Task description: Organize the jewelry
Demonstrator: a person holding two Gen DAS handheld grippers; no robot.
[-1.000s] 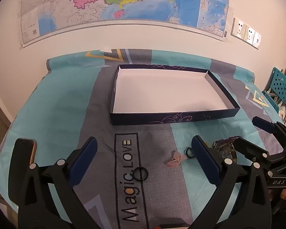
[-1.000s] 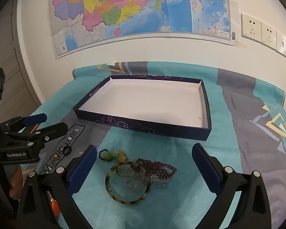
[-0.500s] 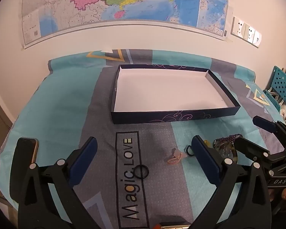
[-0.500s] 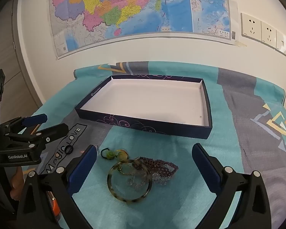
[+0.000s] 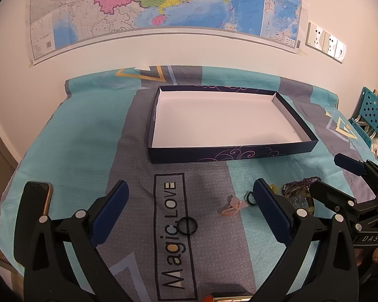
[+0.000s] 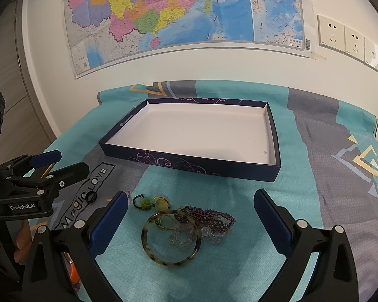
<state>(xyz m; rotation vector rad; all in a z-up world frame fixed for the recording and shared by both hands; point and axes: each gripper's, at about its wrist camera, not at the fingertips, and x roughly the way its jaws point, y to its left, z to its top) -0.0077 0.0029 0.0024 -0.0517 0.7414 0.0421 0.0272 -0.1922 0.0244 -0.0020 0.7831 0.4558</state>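
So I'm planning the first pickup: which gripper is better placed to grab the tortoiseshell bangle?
Right. The right gripper is open with the tortoiseshell bangle lying between its fingers, while the left gripper faces the black ring instead.

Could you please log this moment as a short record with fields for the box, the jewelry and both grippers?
box: navy box, white inside, nothing in it
near left gripper: black ring, pink piece
near right gripper: tortoiseshell bangle, purple bead strand, green bead piece
left gripper: open, holding nothing
right gripper: open, holding nothing
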